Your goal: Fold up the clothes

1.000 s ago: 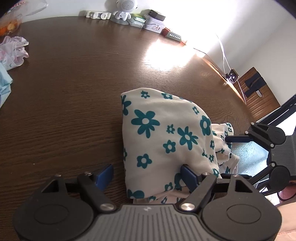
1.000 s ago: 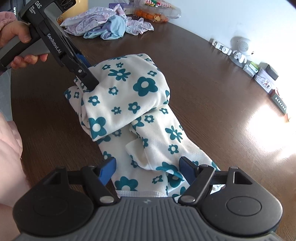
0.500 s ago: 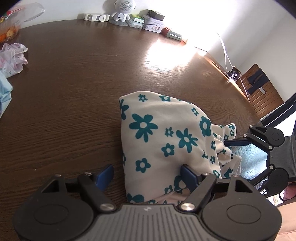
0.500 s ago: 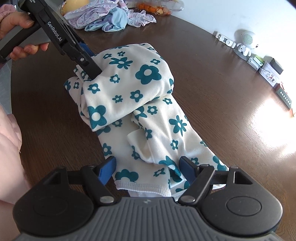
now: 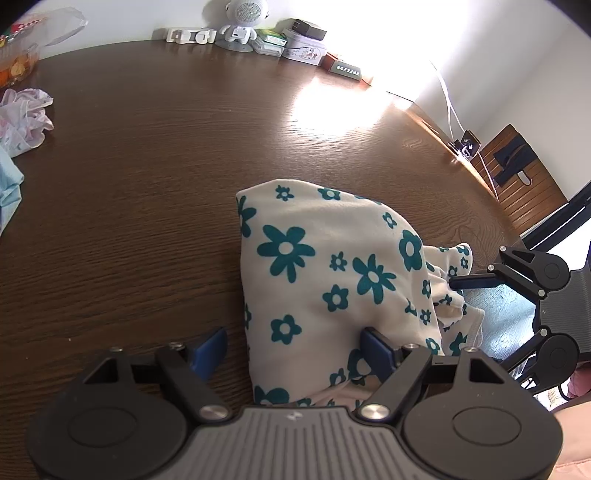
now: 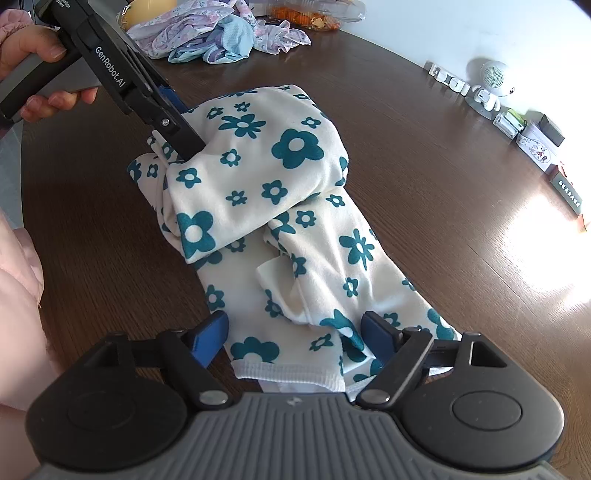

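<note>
Two hand-held grippers are working one floral garment (image 6: 280, 206) lying on the brown desk (image 6: 443, 206). Its long axis is running from the right hand-held gripper (image 6: 295, 332), nearest its hem, away to the left hand-held gripper (image 5: 293, 341) at the folded end. We are seeing both spread, the right one's jaws opening over cloth. Since a second ago, the garment is sitting lower in both views.

This looks like a home, probably a dining or living room. A large dark wooden surface (image 5: 155, 155) stands against a white wall (image 6: 461, 29), carrying a pile of laundry (image 6: 218, 40), a small robot-shaped speaker (image 5: 240, 18), boxes (image 5: 303, 51) and snack packs (image 6: 314, 16). A slatted wooden chair (image 5: 524, 173) stands beside it in sunlight.
</note>
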A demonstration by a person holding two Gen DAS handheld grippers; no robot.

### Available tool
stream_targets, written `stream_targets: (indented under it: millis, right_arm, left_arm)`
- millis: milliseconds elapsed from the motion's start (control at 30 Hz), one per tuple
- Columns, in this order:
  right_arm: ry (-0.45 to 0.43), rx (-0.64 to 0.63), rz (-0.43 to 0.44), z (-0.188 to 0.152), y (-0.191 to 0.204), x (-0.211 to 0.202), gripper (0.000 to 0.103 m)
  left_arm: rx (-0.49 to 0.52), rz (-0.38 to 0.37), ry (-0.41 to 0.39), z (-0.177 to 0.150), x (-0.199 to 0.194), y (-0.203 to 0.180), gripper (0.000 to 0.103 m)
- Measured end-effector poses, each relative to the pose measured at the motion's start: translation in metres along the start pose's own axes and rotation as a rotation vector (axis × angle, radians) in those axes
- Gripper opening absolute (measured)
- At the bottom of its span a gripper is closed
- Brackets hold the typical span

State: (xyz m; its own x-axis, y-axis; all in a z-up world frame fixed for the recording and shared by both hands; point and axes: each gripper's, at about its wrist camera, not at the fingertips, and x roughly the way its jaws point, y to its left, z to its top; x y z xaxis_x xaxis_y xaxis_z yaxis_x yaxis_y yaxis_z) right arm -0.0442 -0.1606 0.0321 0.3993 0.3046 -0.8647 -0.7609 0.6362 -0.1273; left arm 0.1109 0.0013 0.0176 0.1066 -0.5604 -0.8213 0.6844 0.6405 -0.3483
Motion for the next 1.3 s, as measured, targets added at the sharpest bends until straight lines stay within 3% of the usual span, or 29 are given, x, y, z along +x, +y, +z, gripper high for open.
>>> stream_targets:
  millis: [233, 433, 567, 833, 1300]
  right_arm:
    - [0.003, -0.007, -0.001, -0.001, -0.001, -0.001, 0.081]
    - [0.026, -0.031, -0.012, -0.004, -0.001, -0.005, 0.081]
    - [0.041, 0.001, -0.015, -0.01, -0.011, -0.01, 0.081]
    - [-0.054, 0.163, -0.06, -0.009, -0.06, -0.026, 0.081]
    - [-0.004, 0.075, -0.027, 0.023, -0.075, -0.003, 0.081]
  left_arm:
    - [0.06, 0.035, 0.0, 0.0, -0.002, -0.004, 0.079]
    - [0.391, 0.248, -0.038, -0.004, -0.004, -0.046, 0.08]
    - [0.483, 0.302, -0.039, -0.008, 0.002, -0.059, 0.08]
    - [0.52, 0.305, -0.047, -0.018, 0.006, -0.066, 0.079]
    - [0.482, 0.28, -0.051, -0.021, 0.001, -0.061, 0.079]
